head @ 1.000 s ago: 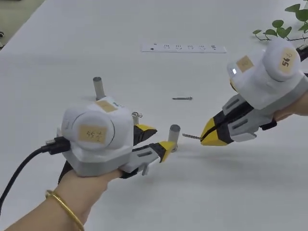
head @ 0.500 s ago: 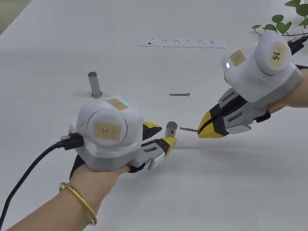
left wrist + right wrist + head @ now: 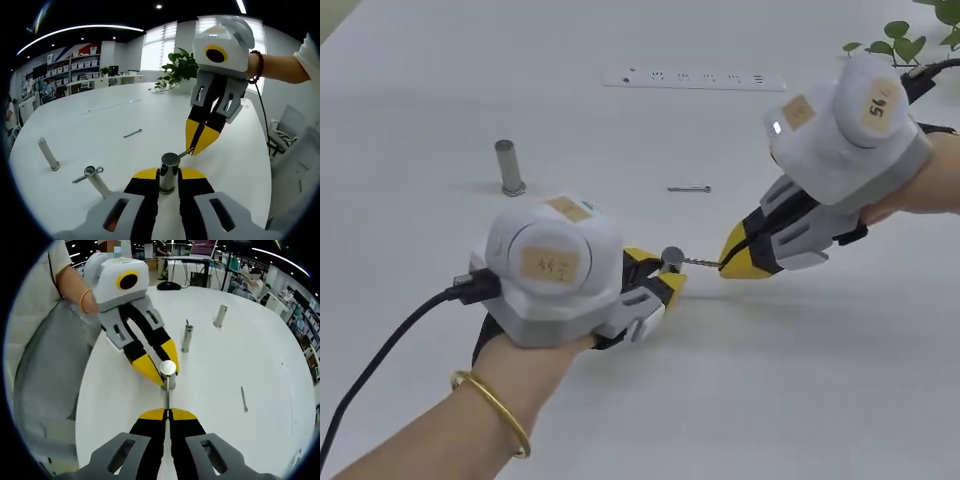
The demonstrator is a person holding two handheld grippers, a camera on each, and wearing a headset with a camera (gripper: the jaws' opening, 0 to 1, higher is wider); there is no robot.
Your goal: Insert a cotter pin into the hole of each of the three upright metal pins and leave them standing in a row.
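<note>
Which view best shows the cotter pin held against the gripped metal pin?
The right gripper view: the cotter pin runs full length from the shut jaws of the right gripper to the metal pin. The head view shows it small and side-on; the left gripper view, a short stub.

I see a broad white surface [image 3: 800, 400] with a white power strip [image 3: 693, 78] lying far across it. A leafy plant [image 3: 176, 67] stands near bright windows with blinds [image 3: 157, 45]. Overhead is a curved ceiling light strip [image 3: 90, 29], with storage shelves [image 3: 85, 62] along the wall.
</note>
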